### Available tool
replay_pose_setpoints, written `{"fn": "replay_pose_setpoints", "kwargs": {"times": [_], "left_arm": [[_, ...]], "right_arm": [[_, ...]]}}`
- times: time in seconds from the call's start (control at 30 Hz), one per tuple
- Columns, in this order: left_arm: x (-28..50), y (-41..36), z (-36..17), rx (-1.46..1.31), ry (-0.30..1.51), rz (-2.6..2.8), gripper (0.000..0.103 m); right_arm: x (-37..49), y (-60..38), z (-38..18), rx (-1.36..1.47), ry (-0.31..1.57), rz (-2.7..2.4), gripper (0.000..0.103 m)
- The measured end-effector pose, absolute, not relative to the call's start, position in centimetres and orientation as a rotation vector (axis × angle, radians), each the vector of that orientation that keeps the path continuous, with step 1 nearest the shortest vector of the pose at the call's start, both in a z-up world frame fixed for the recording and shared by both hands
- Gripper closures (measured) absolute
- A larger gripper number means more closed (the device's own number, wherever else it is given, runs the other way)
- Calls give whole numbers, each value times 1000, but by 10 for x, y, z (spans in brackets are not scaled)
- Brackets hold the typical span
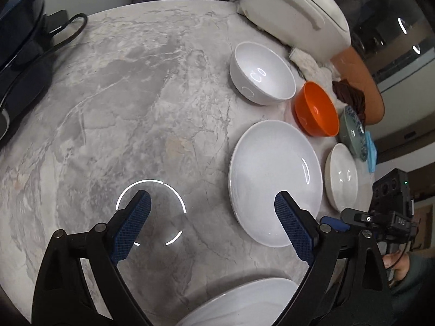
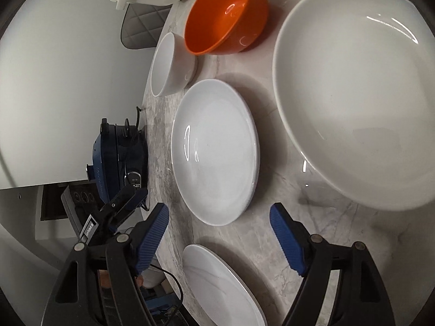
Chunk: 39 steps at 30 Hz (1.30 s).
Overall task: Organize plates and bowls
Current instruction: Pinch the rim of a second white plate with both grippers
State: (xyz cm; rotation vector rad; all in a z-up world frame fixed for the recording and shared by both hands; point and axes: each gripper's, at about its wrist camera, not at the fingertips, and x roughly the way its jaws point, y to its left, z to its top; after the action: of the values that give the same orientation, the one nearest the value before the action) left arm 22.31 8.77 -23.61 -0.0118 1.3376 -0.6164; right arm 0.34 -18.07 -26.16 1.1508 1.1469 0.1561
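In the left wrist view my left gripper [image 1: 212,203] is open over bare marble, with nothing between its fingers. Just right of it lies a white plate [image 1: 274,182]; another white plate [image 1: 244,301] sits under the gripper's frame. Beyond stand a white bowl [image 1: 262,73], an orange bowl [image 1: 316,108], a green patterned bowl [image 1: 352,133] and a shallow white bowl [image 1: 342,176]. My right gripper [image 2: 218,214] is open and holds nothing, at the near rim of the white plate [image 2: 214,149]. The shallow white bowl [image 2: 353,95] is to its right, and the orange bowl [image 2: 225,13] and white bowl [image 2: 171,65] are farther off.
A white lidded cooker [image 1: 293,8] stands at the back of the marble table [image 1: 122,95], with a brown rag [image 1: 349,95] near it. A dark blue appliance [image 2: 117,157] with a cord sits at the table's far side. A second white plate [image 2: 217,285] lies by the table edge.
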Motion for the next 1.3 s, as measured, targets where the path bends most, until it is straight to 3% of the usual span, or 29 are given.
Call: {"fn": "replay_pose_setpoints", "kwargs": {"times": [0.57,0.63,0.73,1.0,1.03,1.17,1.23,1.3], "left_arm": [[246,39,-291,11,1505,-708,15],[245,30,-294,35,1515,-720,33],[244,23,-299,40,1533,-727,50],[246,11,-301,43,1531,-735,61],[246,9,-301,56,1532,-733,67],[249,9,-303,68,1528,-687,82],[251,15,-304,63,1529,-668,94],[251,18,-304,57,1528,-667,94]], "right_arm": [[17,-191,-277,1209,1036,49,32],[19,-191,-279,1216,1038,46,37],[21,-192,-282,1223,1047,21,45],[24,-193,-285,1223,1051,-36,61],[24,-193,-285,1220,1054,-42,63],[25,-193,-289,1203,1082,-81,89],[26,-193,-289,1188,1087,-86,91],[28,-191,-287,1154,1097,-84,92]]}}
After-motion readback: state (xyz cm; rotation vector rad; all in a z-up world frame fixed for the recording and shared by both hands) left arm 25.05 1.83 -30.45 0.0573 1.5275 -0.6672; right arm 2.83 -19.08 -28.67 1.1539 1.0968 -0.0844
